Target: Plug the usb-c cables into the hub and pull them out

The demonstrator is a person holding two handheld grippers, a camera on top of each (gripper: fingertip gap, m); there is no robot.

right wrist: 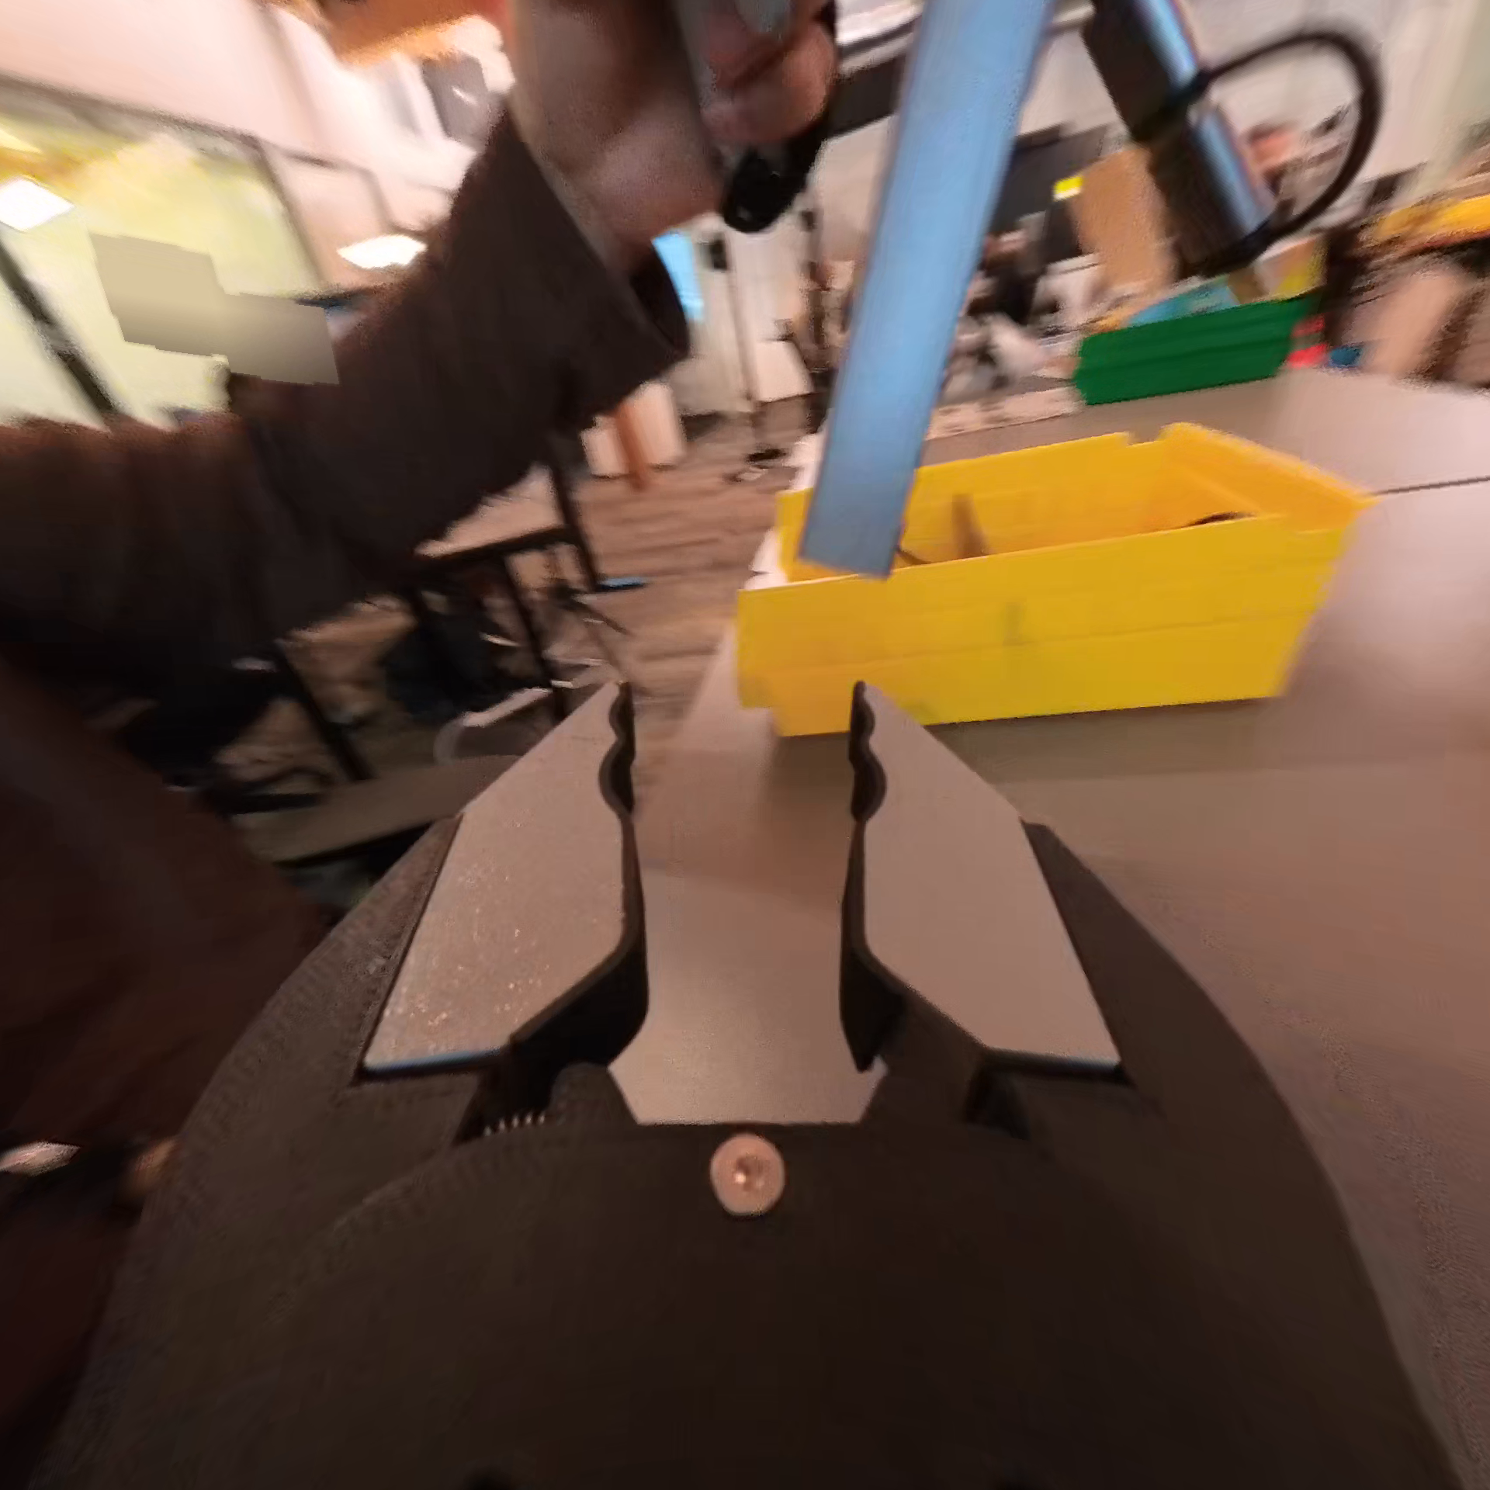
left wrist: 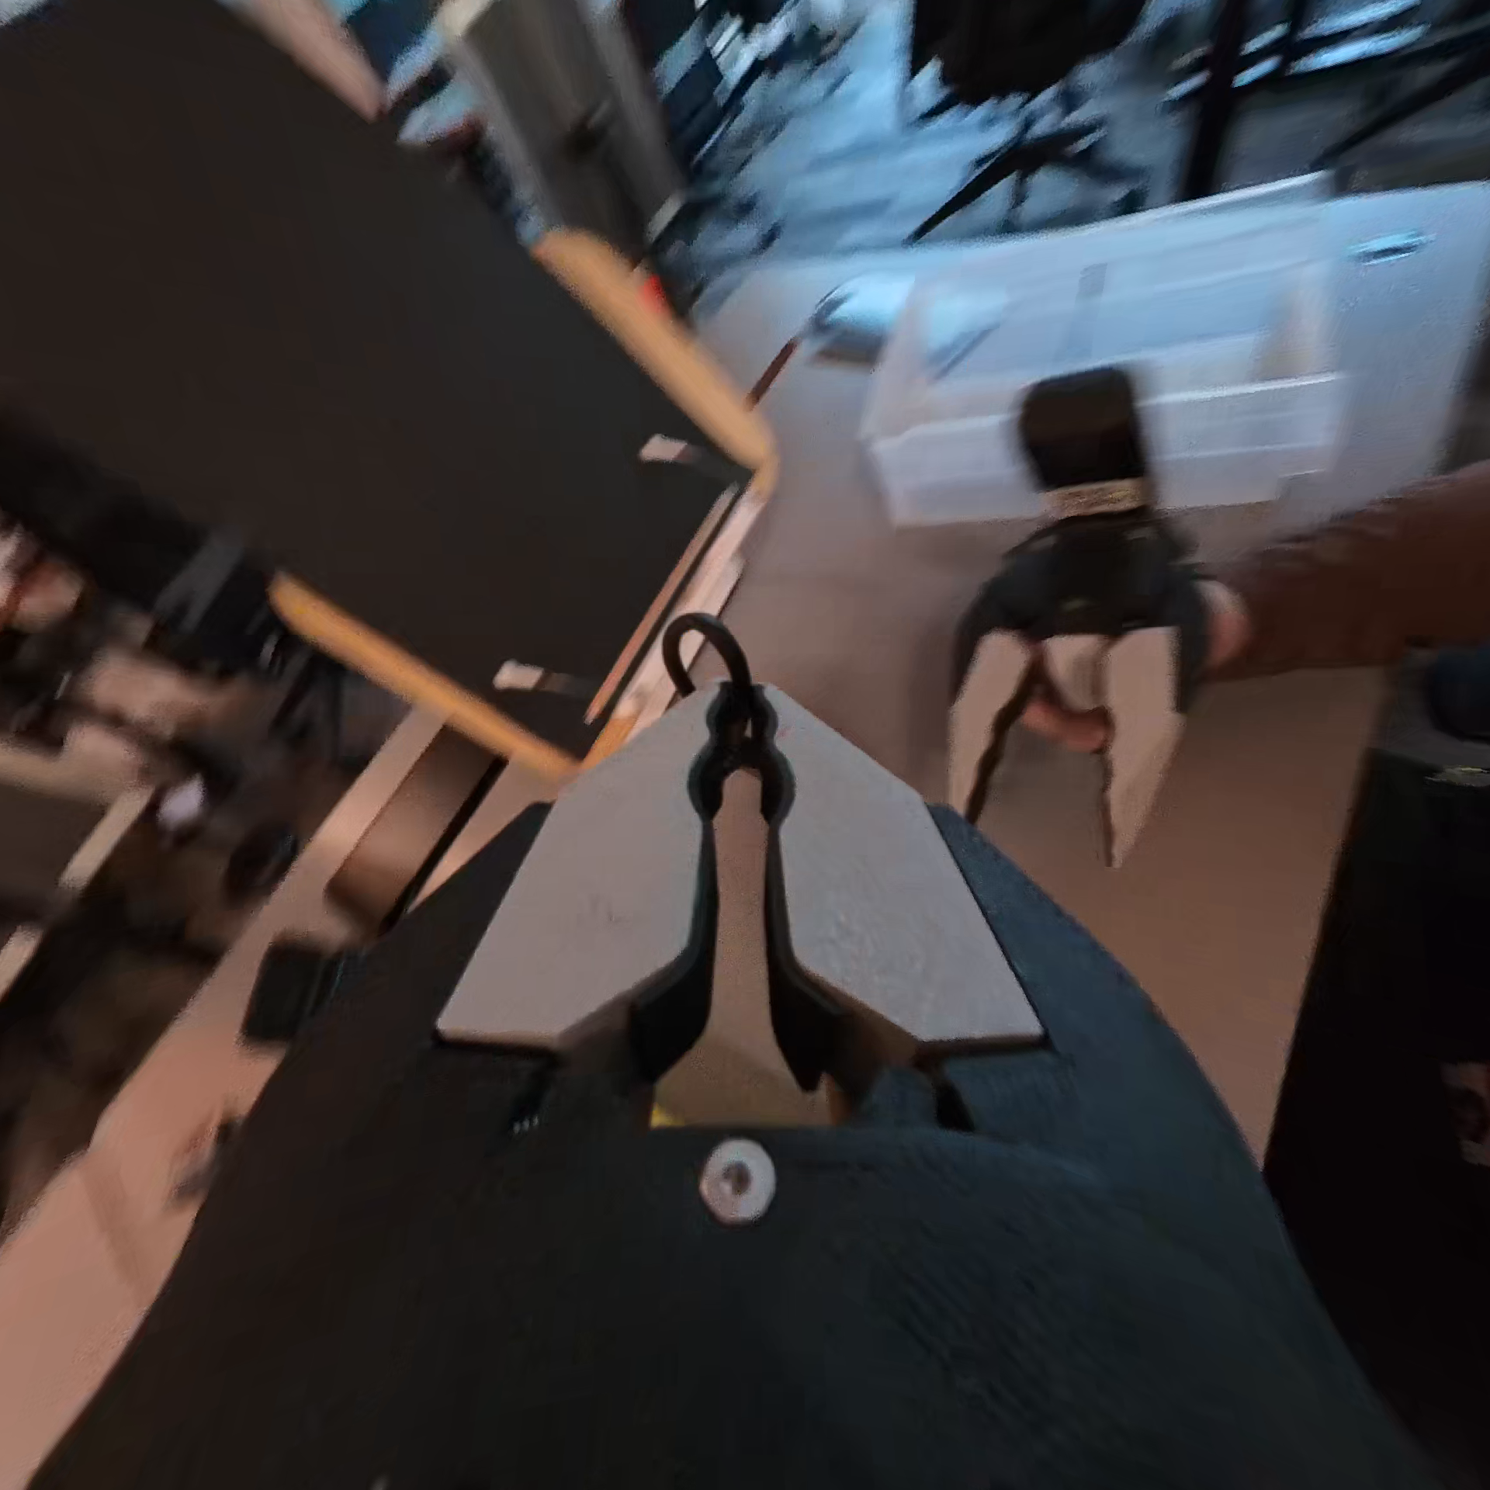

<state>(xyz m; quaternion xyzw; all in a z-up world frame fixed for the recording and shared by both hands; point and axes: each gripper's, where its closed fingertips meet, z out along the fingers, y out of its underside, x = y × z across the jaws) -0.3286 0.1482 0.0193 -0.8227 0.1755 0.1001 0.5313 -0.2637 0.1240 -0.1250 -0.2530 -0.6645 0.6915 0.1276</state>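
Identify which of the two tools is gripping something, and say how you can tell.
The left tool: its tips are closed on a thin black cable that loops out beyond them. The right tool stands open with nothing between its tips.

Left wrist view rides right behind its own fingers, tilted hard, aimed out past the table edge point(left wrist: 669, 355) at the floor, with the right gripper point(left wrist: 1072, 726) off to one side. Right wrist view sits low over the table point(right wrist: 1209, 846), facing the nearby yellow bin point(right wrist: 1040, 645). Both show the same brown sleeve point(right wrist: 403, 419), both pretty blurry.
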